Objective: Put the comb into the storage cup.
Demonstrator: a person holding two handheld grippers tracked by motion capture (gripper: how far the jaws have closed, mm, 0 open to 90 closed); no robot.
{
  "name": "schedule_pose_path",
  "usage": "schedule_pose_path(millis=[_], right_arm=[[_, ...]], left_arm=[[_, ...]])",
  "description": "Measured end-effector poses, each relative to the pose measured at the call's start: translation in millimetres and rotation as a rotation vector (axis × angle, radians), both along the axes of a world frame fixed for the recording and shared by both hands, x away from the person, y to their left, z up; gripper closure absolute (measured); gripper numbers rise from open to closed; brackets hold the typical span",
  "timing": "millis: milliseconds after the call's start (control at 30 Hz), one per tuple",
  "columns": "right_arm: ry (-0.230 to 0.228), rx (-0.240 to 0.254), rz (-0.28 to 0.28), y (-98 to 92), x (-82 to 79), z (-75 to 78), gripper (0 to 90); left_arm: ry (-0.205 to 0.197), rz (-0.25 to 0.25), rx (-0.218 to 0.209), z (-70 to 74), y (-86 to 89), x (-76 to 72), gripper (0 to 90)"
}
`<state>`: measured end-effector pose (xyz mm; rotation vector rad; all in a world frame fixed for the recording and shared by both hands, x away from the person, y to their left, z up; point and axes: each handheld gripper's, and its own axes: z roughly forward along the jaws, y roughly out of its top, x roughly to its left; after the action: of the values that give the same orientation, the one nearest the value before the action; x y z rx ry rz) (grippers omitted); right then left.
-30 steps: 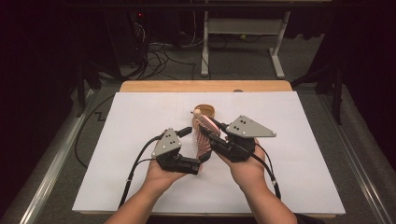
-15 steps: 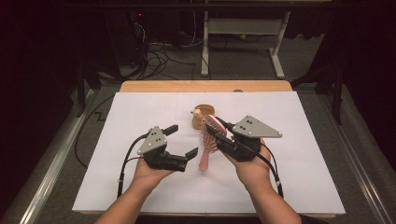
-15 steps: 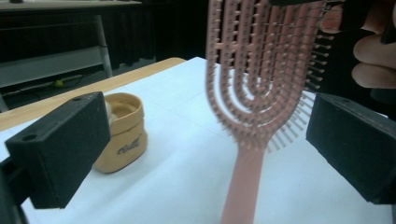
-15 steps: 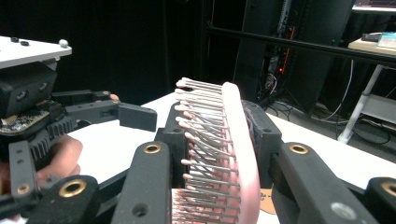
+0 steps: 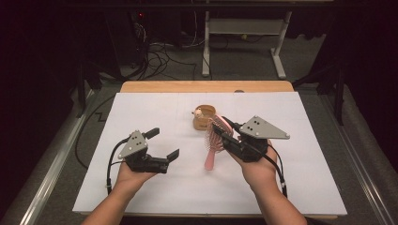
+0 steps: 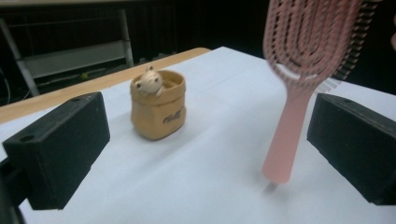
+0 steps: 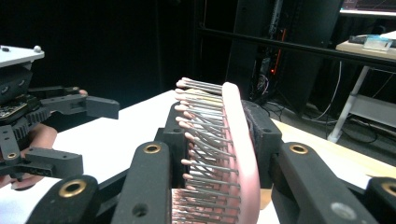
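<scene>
While right gripper (image 5: 220, 129) clamps hairbrush (image 5: 213, 140), left gripper (image 5: 163, 143) gapes.

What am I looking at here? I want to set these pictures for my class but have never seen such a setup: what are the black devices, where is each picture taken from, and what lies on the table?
A person holds a hand-worked gripper in each hand. The high view looks down on the white table from above the person. The other two pictures come from cameras riding on the grippers, looking along their black fingers. The right gripper is shut on the head of a pink hairbrush, its handle hanging toward the table. The left gripper is open and holds nothing. On the table stands a small tan pot with a little animal figure peeking out.
</scene>
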<state>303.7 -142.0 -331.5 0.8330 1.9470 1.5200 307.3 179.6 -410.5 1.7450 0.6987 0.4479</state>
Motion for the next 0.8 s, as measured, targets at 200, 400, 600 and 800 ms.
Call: schedule_pose_path(millis=[200, 400, 600, 800], right_arm=[[-0.013, -0.002, -0.009, -4.4, 0.2, 2.2, 67.9], [-0.015, -0.001, -0.021, -8.1, 1.8, 3.0, 68.0], [-0.021, -0.008, -0.030, -9.6, 4.0, 2.7, 67.9], [-0.027, -0.005, -0.039, -11.1, 5.1, 1.6, 67.9]], left_arm=[[0.002, 0.034, 0.013, -7.2, 21.6, -3.4, 0.0], [0.025, 0.067, 0.004, -20.3, 37.5, -3.4, 0.0], [0.021, 0.076, 0.004, -29.1, 43.9, -5.1, 0.0], [0.008, 0.059, 0.010, -32.0, 46.9, -9.3, 0.0]])
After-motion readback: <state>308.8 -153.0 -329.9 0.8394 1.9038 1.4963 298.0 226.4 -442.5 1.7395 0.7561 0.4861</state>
